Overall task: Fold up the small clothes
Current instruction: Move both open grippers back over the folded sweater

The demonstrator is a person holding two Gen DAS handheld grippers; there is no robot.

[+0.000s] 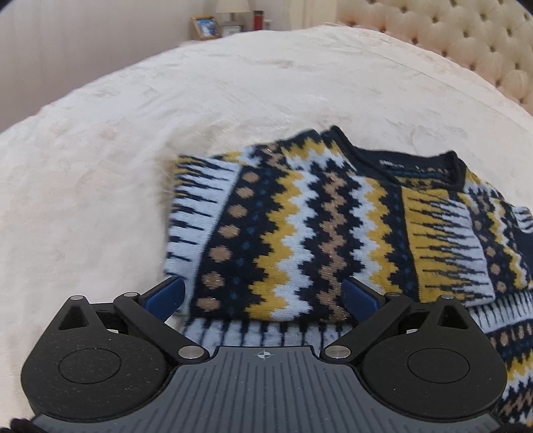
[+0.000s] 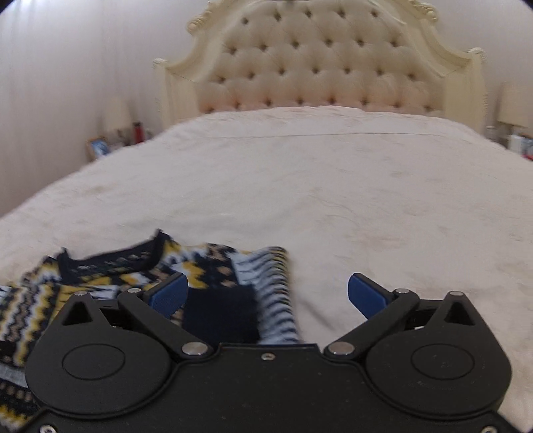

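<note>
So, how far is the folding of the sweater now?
Done: both sleeves of the sweater look folded in across its body on the bed. In hand: nothing; the left gripper and the right gripper are both open, pressing no cloth. Left: probably folding the bottom part up towards the collar.

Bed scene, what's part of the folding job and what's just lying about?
Job: sweater, left claw, right claw, bed.
Lying about: photo frame, red bottle, lamp, headboard.
</note>
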